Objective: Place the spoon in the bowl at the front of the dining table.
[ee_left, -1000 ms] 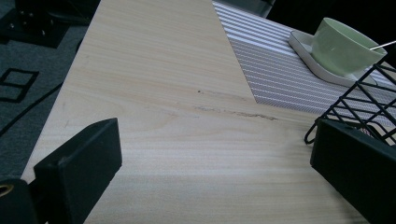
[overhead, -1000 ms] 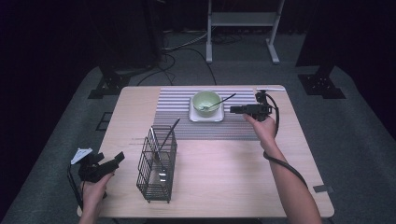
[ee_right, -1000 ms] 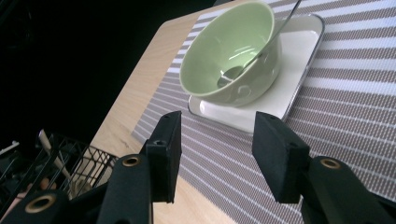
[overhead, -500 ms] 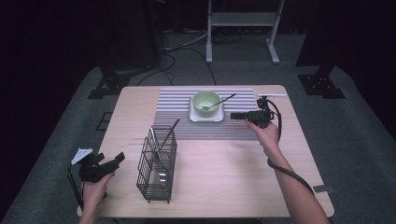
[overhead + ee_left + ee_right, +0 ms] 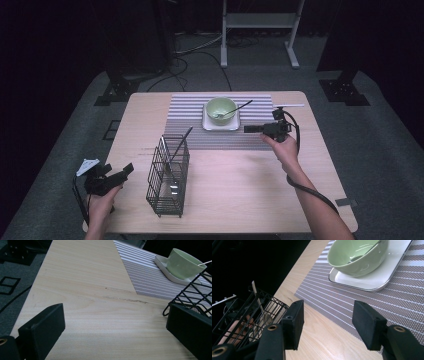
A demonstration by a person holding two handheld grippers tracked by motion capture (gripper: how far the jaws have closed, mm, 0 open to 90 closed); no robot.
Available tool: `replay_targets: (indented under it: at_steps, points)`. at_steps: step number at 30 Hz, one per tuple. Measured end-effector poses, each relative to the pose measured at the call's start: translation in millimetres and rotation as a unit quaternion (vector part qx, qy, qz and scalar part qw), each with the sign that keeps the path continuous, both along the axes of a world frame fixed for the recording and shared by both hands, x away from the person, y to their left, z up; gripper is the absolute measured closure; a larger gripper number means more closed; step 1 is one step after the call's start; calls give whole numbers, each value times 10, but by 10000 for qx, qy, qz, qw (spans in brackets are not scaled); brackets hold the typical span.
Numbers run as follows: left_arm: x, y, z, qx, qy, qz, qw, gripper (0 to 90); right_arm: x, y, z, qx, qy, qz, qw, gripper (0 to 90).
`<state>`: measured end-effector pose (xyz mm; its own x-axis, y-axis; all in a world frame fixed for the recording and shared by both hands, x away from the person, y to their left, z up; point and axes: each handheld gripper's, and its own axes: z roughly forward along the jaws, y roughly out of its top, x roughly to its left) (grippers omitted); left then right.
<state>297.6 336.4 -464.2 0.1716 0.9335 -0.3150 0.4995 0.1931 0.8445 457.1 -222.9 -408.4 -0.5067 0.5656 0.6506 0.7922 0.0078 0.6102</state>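
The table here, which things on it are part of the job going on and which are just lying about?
Part of the job:
- green bowl with a spoon in it, on the white plate
- wire basket holding utensils
- right gripper, jaws just been opening, nothing between them
- left gripper, open at the table's edge

Lying about:
- striped mat
- white strip by the far edge

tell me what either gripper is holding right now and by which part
Nothing is held. The right gripper has just been opening, empty, beside the green bowl. The left gripper is open and empty too.
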Motion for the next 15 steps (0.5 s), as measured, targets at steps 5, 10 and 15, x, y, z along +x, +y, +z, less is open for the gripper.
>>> replay_targets:
  at_steps: [5, 10, 15]
  points:
    - [-1, -3, 3, 1, -14, 8, 10000, 9, -55, 7, 8, -42, -9, 31, 10000, 373]
    - [1, -10, 2, 11, -9, -1, 10000, 10, -118, 9, 8, -176, -49, 41, 9998, 328]
    - [1, -14, 3, 21, -8, -8, 10000, 9, -179, 24, -14, -262, -38, 92, 9996, 294]
